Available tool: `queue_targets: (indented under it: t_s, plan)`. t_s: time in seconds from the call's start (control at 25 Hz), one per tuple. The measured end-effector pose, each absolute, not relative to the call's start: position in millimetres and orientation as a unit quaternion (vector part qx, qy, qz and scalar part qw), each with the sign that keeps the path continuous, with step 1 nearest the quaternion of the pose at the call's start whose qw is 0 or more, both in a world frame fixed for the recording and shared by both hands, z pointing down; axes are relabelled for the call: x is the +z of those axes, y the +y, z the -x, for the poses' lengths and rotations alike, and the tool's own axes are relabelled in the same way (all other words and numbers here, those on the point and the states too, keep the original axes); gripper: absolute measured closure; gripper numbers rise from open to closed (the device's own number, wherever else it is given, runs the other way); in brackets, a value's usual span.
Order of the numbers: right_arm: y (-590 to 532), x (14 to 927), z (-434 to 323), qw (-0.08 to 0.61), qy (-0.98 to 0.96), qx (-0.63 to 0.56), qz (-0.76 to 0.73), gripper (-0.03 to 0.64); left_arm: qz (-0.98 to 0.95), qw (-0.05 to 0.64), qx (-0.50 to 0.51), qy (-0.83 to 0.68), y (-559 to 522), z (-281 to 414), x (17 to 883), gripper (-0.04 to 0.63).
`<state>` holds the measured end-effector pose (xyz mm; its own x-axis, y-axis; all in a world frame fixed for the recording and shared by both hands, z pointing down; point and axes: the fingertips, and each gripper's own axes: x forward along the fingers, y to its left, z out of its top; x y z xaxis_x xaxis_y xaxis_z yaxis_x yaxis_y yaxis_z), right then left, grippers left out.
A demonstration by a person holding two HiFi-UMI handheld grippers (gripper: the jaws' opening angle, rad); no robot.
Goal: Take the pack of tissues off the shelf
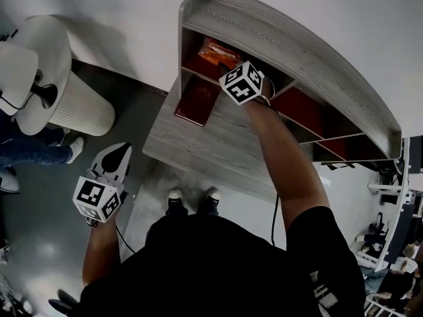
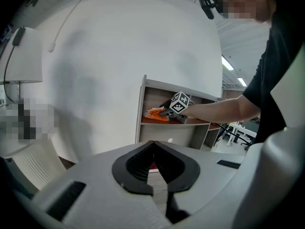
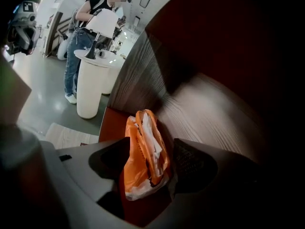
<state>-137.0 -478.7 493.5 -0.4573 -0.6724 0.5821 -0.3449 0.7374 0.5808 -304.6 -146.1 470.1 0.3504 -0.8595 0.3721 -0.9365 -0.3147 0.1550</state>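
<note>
The orange-and-white pack of tissues (image 1: 215,50) lies in the left compartment of the grey wooden shelf (image 1: 284,38), on its red floor. My right gripper (image 1: 223,63) reaches into that compartment, its marker cube at the opening. In the right gripper view the pack (image 3: 145,151) stands between the wide-open jaws of my right gripper (image 3: 150,149), a gap showing on its left side. My left gripper (image 1: 114,156) hangs low at the left, away from the shelf, its fingertips together and nothing in it. The left gripper view shows my left gripper (image 2: 153,144) pointing at the shelf (image 2: 181,86) and the pack (image 2: 156,113).
A dark red flat panel (image 1: 197,101) lies on the shelf's lower ledge below the compartment. A round white pedestal table (image 1: 79,107) with a lamp (image 1: 16,71) stands to the left. Another person in jeans (image 3: 78,42) stands behind that table (image 3: 93,87). More red compartments run to the right.
</note>
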Motion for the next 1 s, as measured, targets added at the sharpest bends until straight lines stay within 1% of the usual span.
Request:
queue_targets:
  t_s: [0.76,1.0]
  plan:
    - [-486,508,140,0.446,-0.826,-0.189,-0.289,0.348,-0.798,0.184,0.107,-0.564,-151,308,475,0.577]
    - [-485,510,136,0.452,-0.818,-0.202,-0.292,0.445,-0.800,0.196,0.114,-0.556,-149,304,483,0.577]
